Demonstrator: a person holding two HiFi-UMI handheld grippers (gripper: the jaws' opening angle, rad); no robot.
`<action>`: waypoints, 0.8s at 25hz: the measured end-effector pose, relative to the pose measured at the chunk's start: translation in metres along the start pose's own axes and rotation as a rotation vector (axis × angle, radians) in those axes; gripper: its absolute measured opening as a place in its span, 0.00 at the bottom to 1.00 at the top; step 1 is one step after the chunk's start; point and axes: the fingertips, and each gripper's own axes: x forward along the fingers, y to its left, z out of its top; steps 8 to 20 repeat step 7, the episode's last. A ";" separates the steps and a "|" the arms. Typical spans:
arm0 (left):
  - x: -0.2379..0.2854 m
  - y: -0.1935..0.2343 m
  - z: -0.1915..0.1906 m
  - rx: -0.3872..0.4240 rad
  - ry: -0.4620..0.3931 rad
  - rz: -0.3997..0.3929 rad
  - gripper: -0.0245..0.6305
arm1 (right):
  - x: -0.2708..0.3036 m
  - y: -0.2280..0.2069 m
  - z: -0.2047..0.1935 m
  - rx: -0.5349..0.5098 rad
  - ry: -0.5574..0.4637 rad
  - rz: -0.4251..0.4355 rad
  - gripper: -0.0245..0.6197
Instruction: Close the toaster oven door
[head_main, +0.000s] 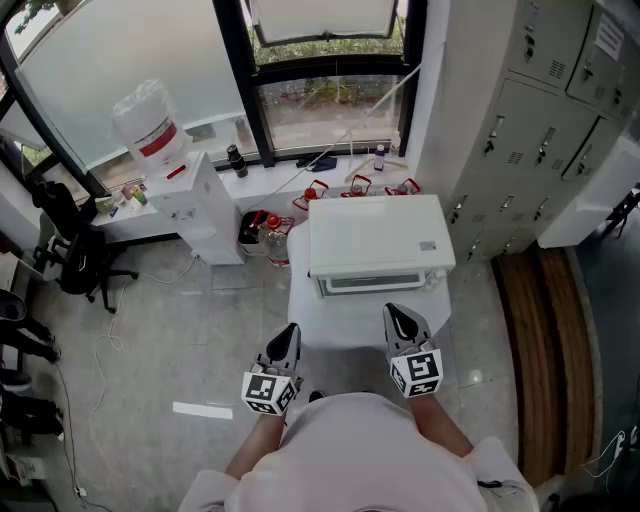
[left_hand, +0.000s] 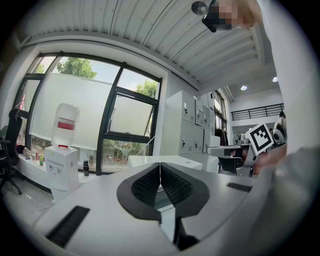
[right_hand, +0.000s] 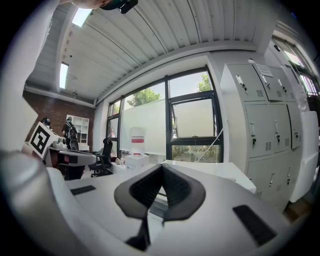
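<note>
Two grippers (head_main: 291, 330) (head_main: 394, 312), jaws together, toaster oven (head_main: 375, 238) ahead

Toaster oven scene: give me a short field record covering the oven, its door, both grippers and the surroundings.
oven: white toaster oven on a white stand
door: looks closed, facing the grippers
left gripper: jaws together, empty, short of the oven
right gripper: jaws together, empty, short of the oven
surroundings: water dispenser left of the oven, lockers to its right
</note>
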 end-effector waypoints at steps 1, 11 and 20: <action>0.000 0.000 0.000 0.000 0.001 -0.001 0.07 | 0.000 -0.001 0.000 0.005 0.000 -0.002 0.05; -0.002 0.001 -0.001 0.002 0.009 0.001 0.07 | -0.003 -0.006 -0.001 0.014 0.001 -0.017 0.05; -0.002 0.001 -0.001 0.002 0.009 0.001 0.07 | -0.003 -0.006 -0.001 0.014 0.001 -0.017 0.05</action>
